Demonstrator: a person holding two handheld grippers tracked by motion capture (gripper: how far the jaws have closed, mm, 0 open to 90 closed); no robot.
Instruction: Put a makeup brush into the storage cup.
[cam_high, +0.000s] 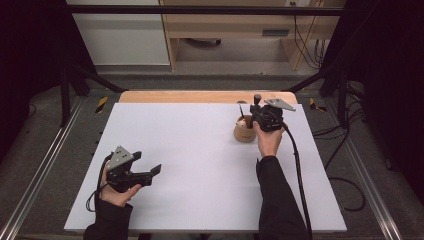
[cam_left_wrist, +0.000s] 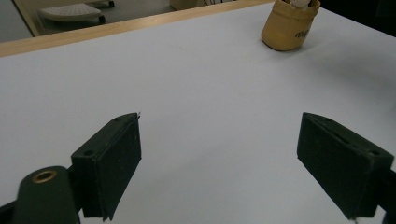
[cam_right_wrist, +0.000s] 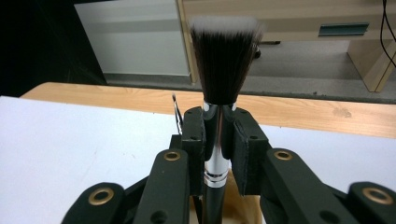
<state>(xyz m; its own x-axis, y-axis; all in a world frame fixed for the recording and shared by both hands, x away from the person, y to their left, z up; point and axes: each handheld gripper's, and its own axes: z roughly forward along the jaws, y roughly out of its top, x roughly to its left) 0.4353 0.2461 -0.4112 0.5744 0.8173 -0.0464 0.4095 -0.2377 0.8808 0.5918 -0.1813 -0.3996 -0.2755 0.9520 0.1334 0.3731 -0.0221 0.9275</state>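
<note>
A tan cup (cam_high: 244, 131) stands on the white table top (cam_high: 200, 150) at the far right; the left gripper view has it far off as the tan cup (cam_left_wrist: 289, 28). My right gripper (cam_high: 257, 111) hovers right over it, shut on the silver-and-black handle of a makeup brush (cam_high: 257, 98). In the right gripper view the brush (cam_right_wrist: 224, 60) stands upright, its dark white-tipped bristles above the right gripper (cam_right_wrist: 218, 119). A thin second brush (cam_right_wrist: 176, 109) pokes up beside it. My left gripper (cam_high: 150, 172) is at the near left, open and holding nothing, as the left gripper (cam_left_wrist: 219, 126) confirms.
A bare wooden strip (cam_high: 200, 96) runs along the table's far edge. Beyond it are a wooden cabinet (cam_high: 235, 25) and cables (cam_high: 307, 45) on the floor. Black frame posts (cam_high: 65, 95) stand at both sides.
</note>
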